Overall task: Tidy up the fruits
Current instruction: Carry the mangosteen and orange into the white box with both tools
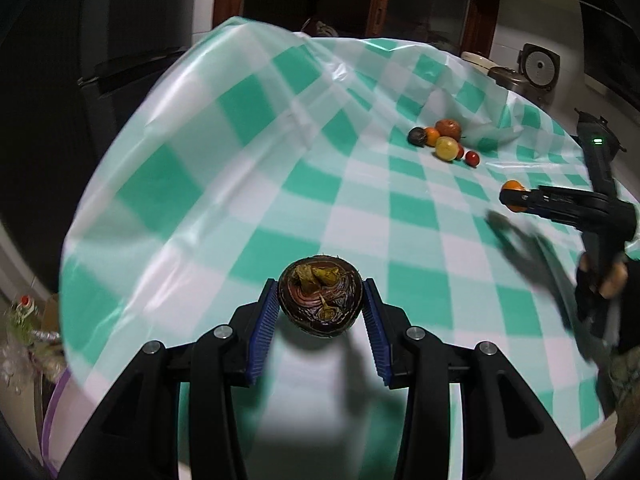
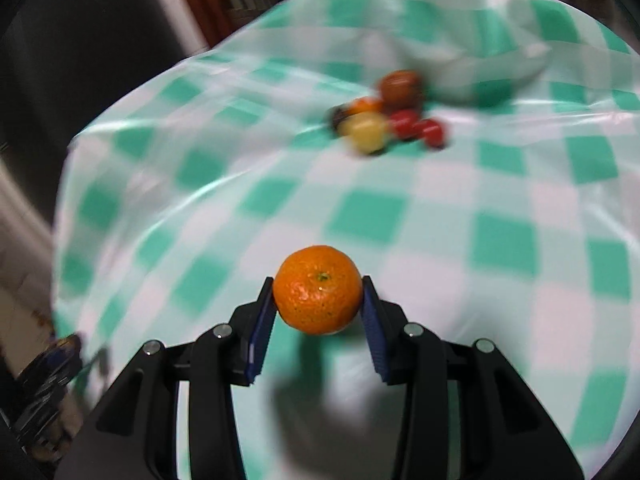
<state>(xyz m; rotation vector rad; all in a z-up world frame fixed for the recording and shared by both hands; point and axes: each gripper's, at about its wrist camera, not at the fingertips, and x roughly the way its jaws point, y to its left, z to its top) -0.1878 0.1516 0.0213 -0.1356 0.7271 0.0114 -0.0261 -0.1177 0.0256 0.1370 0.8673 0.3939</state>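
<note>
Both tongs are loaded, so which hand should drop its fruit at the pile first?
Right, probably. The right tongs hold the mandarin and, in the left view, sit nearer the fruit pile. The left tongs hold the dark fruit farther back.

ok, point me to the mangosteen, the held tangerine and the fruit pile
mangosteen (image 1: 320, 294): left wrist view, stem-end face.
tangerine (image 2: 318, 290): right wrist view, peel centre.
fruit pile (image 1: 446, 148): left wrist view, yellow fruit.
</note>
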